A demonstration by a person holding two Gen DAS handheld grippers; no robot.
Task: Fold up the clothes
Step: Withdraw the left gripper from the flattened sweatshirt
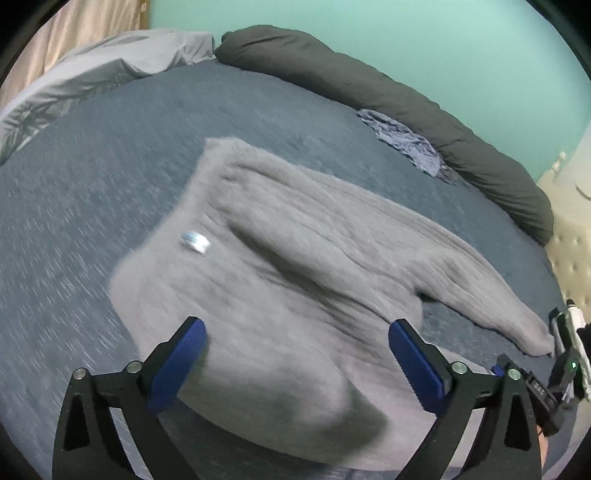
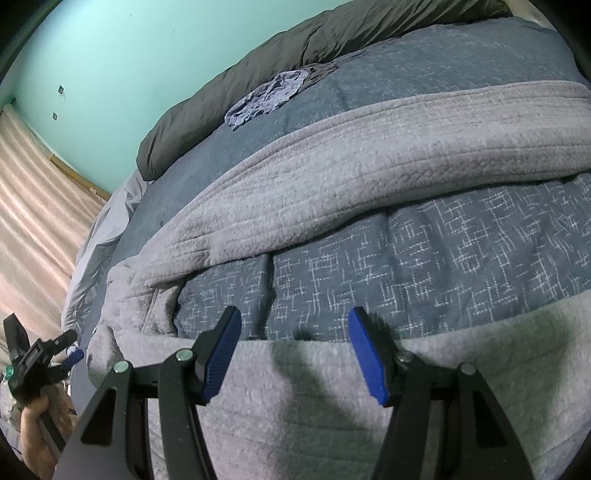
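Left wrist view: the left gripper [image 1: 297, 354] hangs over a grey ribbed sweater [image 1: 295, 236] that lies spread on a bed [image 1: 110, 147] covered in blue-grey patterned fabric. Its jaws stand wide apart, with blue pads [image 1: 177, 369] clear of the cloth and nothing held between them. The sweater's body occupies the middle of the view, a small white label [image 1: 195, 240] showing near the neck, and one sleeve [image 1: 491, 295] runs out toward the right edge. This view is streaked by motion blur. Along the far side of the bed lie a dark grey duvet [image 1: 388, 92], a crumpled blue cloth [image 1: 406, 144] just beside it, and a pale grey sheet [image 1: 92, 74] at the upper left. The wall [image 1: 369, 22] behind is mint green.

Right wrist view: the right gripper [image 2: 295, 354] sits low over the near edge of the sweater, jaws part open; whether the pads press on the cloth cannot be told. A sleeve or folded band of the sweater crosses the bed above, with patterned bedcover exposed between it and the near portion. At the lower left, a hand [image 2: 35, 428] holds the left gripper.
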